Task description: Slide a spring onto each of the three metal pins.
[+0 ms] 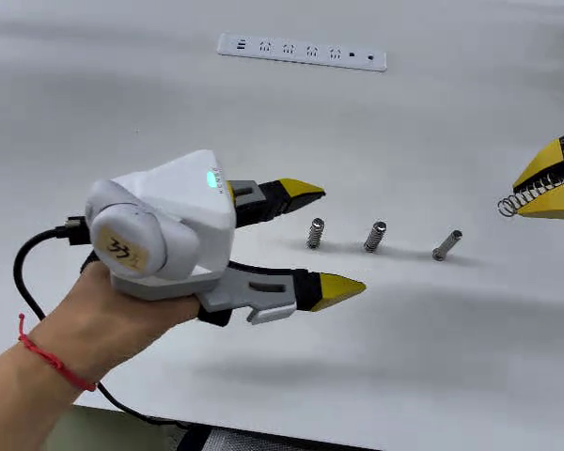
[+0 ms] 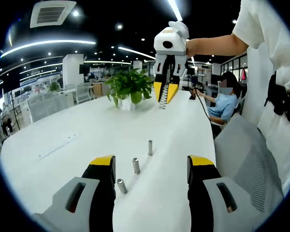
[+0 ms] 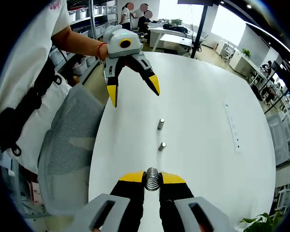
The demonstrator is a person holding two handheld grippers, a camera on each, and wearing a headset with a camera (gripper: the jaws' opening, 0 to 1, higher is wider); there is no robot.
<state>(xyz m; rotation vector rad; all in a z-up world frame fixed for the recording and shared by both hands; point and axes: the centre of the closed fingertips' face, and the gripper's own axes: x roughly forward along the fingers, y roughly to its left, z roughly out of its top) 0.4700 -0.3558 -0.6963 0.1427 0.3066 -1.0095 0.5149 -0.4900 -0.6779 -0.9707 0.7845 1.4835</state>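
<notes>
Closest in the head view, a hand (image 1: 122,324) holds the left tongs (image 1: 340,240) over the white bench (image 1: 263,376). Their jaws are spread wide and hold nothing. Just right of their tips, three pins stand in a row on the bench. The first pin (image 1: 316,233) and second pin (image 1: 375,236) are wrapped in coils (image 1: 317,228), and the third pin (image 1: 446,245) is bare. In the left gripper view the row runs ahead between the spread jaws, nearer the left one. Well right of the third pin, raised off the bench, the right tongs (image 1: 519,199) are pinched on a spring (image 1: 509,204), its free end poking out past the tips. The right gripper view shows that spring end-on, clamped between the yellow tips (image 3: 133,177), with two pins on the bench beyond it.
</notes>
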